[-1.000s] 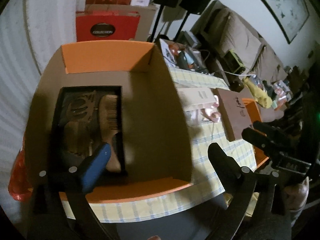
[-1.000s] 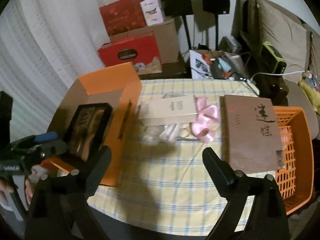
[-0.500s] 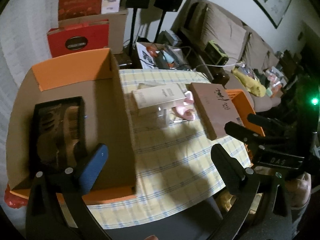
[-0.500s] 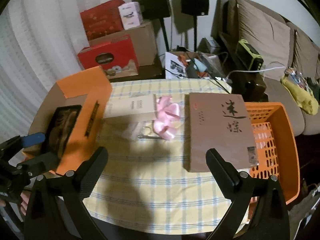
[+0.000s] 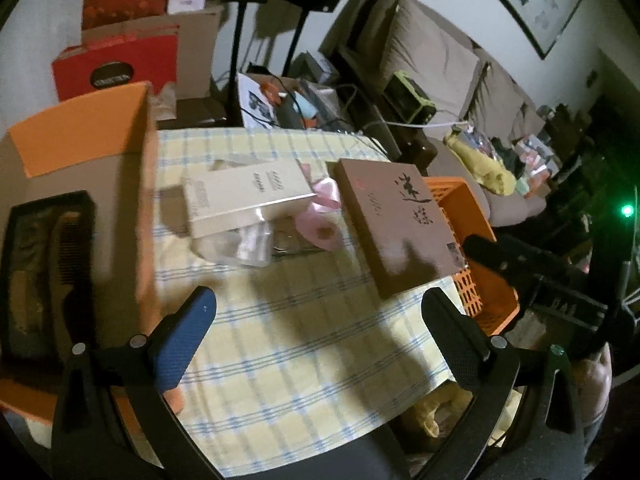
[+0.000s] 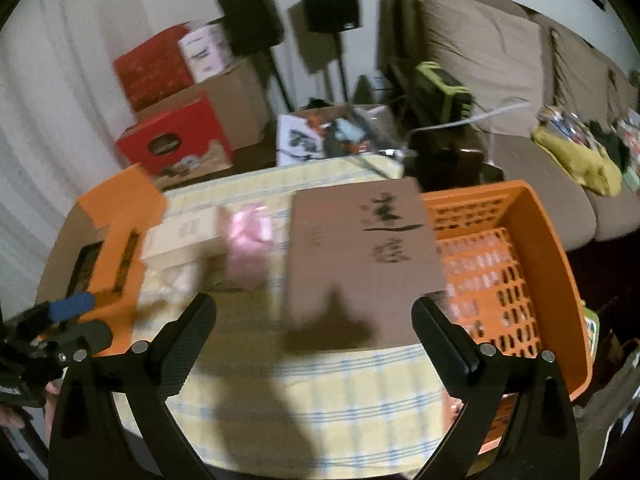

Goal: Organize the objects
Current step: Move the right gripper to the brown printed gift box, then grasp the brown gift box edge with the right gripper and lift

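A round table with a checked yellow cloth (image 5: pixel 304 320) carries an open orange cardboard box (image 5: pixel 80 152) at the left, with a black tray of wooden combs (image 5: pixel 44 264) inside it. At mid-table lie a cream carton (image 5: pixel 248 192), a pink ribbon bow (image 5: pixel 320 216) and clear plastic wrap (image 5: pixel 240 244). A flat brown box with black characters (image 6: pixel 360 248) leans on an orange plastic basket (image 6: pixel 516 264) at the right. My left gripper (image 5: pixel 320 320) is open above the cloth, nothing between its fingers. My right gripper (image 6: pixel 316 324) is open before the brown box.
Behind the table stand red gift boxes (image 6: pixel 176 140), cardboard cartons, two black speakers on stands (image 6: pixel 328 4) and a brown sofa (image 6: pixel 500 60) with clutter. A hand (image 5: pixel 596 376) holds the right gripper at the table's right edge.
My left gripper has swung right, from over the orange cardboard box to over mid-table. My right gripper has moved right and closer to the brown box and basket. Both stayed open.
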`<state>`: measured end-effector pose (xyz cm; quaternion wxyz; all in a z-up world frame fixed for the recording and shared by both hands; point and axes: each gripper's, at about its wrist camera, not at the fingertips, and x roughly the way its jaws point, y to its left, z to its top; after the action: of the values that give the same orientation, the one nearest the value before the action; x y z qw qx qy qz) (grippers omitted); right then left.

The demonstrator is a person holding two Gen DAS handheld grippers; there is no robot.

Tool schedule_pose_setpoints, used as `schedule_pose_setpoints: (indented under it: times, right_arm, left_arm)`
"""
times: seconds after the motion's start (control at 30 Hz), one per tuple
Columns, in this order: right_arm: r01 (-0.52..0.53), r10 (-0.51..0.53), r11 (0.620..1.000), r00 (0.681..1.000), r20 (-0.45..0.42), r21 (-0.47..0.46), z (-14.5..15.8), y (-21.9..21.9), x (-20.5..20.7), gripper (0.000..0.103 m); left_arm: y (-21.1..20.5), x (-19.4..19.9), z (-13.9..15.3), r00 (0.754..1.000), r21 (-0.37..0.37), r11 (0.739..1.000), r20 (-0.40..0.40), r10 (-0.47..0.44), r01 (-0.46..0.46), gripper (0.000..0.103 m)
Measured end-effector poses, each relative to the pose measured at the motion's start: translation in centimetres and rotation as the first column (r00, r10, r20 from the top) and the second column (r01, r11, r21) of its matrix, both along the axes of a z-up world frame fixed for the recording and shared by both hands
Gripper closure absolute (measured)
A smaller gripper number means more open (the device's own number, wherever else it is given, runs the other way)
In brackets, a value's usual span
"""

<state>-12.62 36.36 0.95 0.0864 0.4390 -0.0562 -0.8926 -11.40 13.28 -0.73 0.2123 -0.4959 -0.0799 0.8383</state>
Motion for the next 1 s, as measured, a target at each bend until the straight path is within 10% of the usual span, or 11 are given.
schedule_pose_setpoints:
  times: [0.3,1.0]
  right_arm:
    - [0.093,-0.09,0.993,0.995,0.046,-0.077,-4.3,7.2,-3.1,0.011]
    - [0.082,-0.058,0.984,0.987,0.15,-0.16,-9.1,8.6,-6.3,0.04]
  left_arm:
    - [4.0,-1.8,-3.9,0.997,0.055,0.998,0.075,-0.02,0.016,0.0]
    - [11.0,-3.8,-8.9,0.988,-0.001,0.997,0.14,-0.07,0.071,0.021]
